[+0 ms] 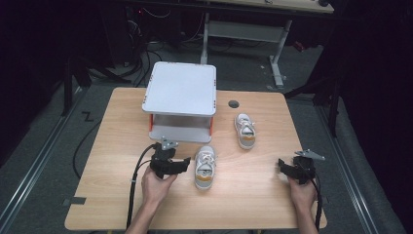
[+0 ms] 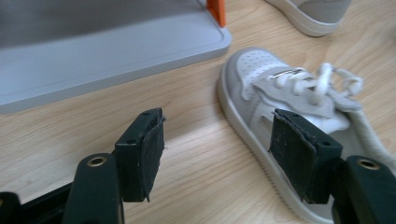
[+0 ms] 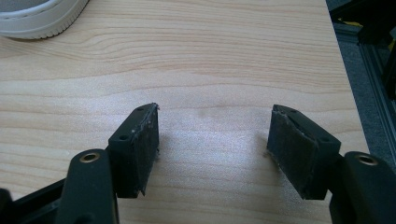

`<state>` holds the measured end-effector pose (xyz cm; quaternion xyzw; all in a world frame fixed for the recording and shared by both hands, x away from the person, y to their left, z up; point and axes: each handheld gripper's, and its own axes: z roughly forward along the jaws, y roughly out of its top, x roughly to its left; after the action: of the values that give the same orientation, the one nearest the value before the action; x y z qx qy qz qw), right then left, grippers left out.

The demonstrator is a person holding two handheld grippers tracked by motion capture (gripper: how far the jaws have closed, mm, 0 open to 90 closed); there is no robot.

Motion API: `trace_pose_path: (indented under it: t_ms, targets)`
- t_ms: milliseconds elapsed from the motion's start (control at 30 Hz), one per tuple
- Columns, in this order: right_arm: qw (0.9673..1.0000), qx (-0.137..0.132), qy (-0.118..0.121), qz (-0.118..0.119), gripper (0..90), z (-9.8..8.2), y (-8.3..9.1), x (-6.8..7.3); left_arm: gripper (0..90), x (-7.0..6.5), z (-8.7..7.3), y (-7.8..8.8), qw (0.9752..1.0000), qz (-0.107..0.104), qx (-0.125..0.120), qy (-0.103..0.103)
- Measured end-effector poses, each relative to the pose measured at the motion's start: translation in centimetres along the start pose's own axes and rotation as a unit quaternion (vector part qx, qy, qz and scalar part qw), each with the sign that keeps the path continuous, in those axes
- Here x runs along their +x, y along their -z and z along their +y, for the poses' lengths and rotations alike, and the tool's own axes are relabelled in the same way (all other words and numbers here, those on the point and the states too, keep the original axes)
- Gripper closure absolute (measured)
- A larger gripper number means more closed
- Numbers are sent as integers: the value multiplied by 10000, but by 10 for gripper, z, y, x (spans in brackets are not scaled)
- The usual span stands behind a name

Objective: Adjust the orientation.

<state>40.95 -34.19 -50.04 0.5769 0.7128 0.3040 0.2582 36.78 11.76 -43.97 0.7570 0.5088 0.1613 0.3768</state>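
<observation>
Two small white and grey sneakers lie on the wooden table. The near sneaker [image 1: 205,167] [image 2: 299,112] rests just right of my left gripper [image 1: 171,165] [image 2: 217,154], which is open with bare wood between its jaws; the right jaw overlaps the shoe's side in the left gripper view. The far sneaker [image 1: 245,130] [image 2: 313,14] lies farther back, right of the rack. My right gripper [image 1: 292,169] [image 3: 215,149] is open over bare wood near the table's right edge, holding nothing. A white sole edge [image 3: 37,16] shows at the top left of the right gripper view.
A grey two-tier rack [image 1: 181,100] [image 2: 93,51] with orange posts stands at the back centre of the table [image 1: 253,204]. A round cable hole [image 1: 234,103] sits behind the far sneaker. The table's right edge [image 3: 348,84] drops to a dark floor with rails.
</observation>
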Motion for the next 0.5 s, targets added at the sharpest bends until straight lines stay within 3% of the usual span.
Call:
trace_pose_path:
  t_ms: [500]
  targets:
    - [10000, 3, -7, 1, 341, 0, 0, 0, 351, 30, -14, -1, 9992, 274, 16, 280]
